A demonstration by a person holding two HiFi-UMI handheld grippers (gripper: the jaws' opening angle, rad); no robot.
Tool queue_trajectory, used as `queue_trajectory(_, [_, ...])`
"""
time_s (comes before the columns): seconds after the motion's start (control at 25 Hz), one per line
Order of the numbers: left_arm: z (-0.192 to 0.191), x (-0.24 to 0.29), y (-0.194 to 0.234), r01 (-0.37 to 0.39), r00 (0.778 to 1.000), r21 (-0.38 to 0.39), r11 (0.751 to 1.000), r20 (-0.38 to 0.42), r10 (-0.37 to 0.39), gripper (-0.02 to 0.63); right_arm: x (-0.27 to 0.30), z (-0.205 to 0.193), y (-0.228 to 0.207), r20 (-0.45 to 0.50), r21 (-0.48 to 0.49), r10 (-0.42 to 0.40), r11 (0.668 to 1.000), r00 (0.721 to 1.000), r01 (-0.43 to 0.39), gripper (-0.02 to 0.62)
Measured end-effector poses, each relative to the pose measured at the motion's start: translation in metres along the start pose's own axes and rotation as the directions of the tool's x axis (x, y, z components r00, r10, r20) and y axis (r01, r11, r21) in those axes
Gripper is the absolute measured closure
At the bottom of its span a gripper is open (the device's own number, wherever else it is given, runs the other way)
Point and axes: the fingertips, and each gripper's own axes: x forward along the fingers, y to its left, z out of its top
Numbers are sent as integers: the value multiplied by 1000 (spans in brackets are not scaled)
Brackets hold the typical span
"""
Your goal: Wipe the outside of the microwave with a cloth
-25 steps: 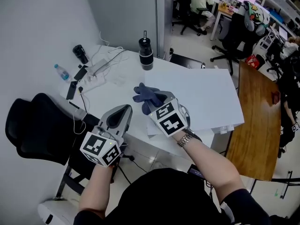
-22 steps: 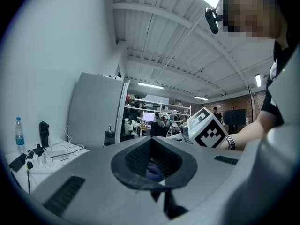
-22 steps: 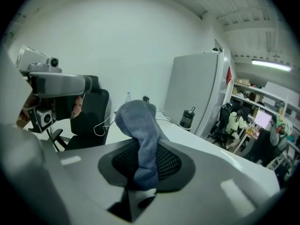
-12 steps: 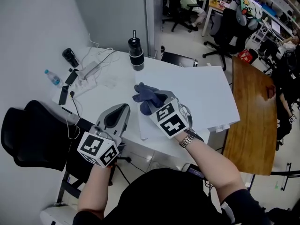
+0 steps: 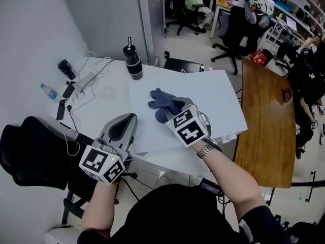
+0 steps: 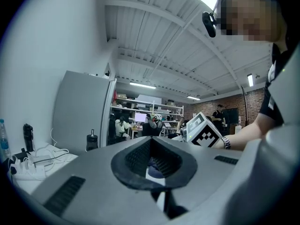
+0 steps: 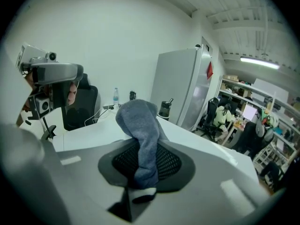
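Observation:
A white flat-topped box, seemingly the microwave seen from above, stands on the white desk. My right gripper hovers over the box's left part, shut on a blue-grey cloth. In the right gripper view the cloth rises between the pads and flops forward over the right gripper. My left gripper hangs at the desk's near edge, left of the box, shut and holding nothing. The left gripper view shows the left gripper with its pads together and the right one's marker cube beyond.
A black flask stands behind the box. At the desk's far left are a power strip with cables and a water bottle. A black chair sits left, a wooden table right, and a grey cabinet behind.
Both grippers have shifted rightward along the desk. The right one, still gripping the cloth, now hangs further over the white top. The left stays shut.

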Motion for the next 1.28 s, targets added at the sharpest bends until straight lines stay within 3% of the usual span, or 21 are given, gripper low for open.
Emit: queue_trajectory(1.28, [-2,103,-137,0,998,59,998,-70,4,601,-107,-107,-174,10,113,-74,991,997,72,512])
